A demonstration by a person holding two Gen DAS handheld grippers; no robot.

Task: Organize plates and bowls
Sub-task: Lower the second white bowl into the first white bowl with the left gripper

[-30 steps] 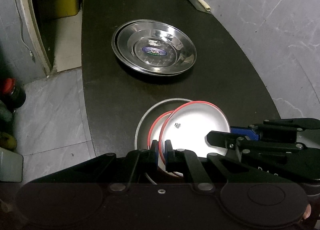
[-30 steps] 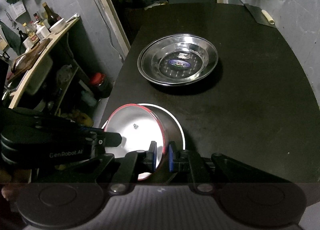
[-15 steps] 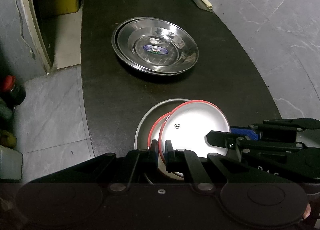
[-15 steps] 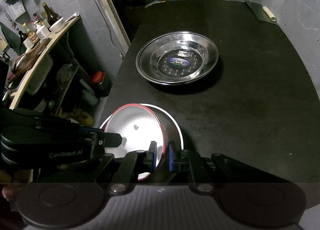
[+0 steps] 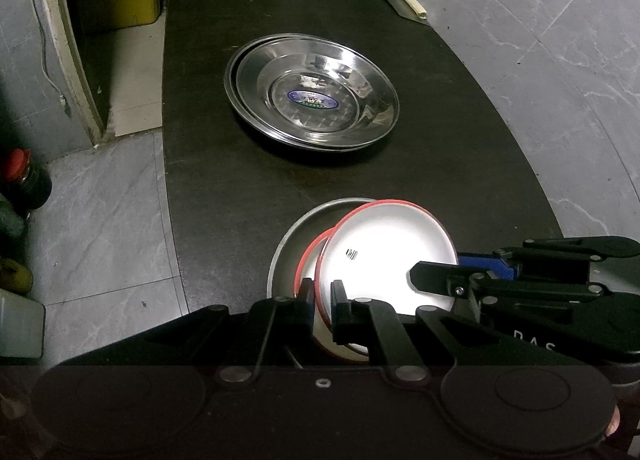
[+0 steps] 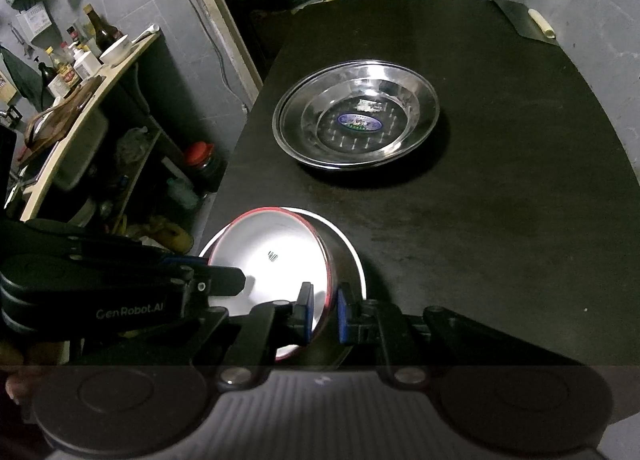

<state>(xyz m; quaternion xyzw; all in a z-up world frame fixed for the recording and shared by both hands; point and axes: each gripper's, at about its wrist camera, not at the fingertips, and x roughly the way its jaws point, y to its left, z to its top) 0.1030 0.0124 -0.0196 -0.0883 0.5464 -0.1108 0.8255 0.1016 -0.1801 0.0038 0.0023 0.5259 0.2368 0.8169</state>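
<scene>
A white bowl with a red rim (image 5: 384,244) (image 6: 272,256) is held tilted over a steel bowl (image 5: 286,248) (image 6: 354,256) at the near end of the black table. A second red-rimmed bowl (image 5: 310,260) lies inside the steel one. My left gripper (image 5: 322,294) is shut on the top bowl's near-left rim. My right gripper (image 6: 324,302) is shut on the opposite rim of the same bowl. Each gripper also shows in the other's view, the right gripper (image 5: 432,280) and the left gripper (image 6: 224,280). Stacked steel plates (image 5: 312,92) (image 6: 356,116) sit mid-table.
A cleaver with a pale handle (image 5: 400,0) (image 6: 524,18) lies at the table's far right corner. Jars (image 5: 24,176) stand on the floor to the left, with a yellow box (image 5: 120,0) behind them. A cluttered shelf with bottles (image 6: 80,60) stands left of the table (image 6: 520,180).
</scene>
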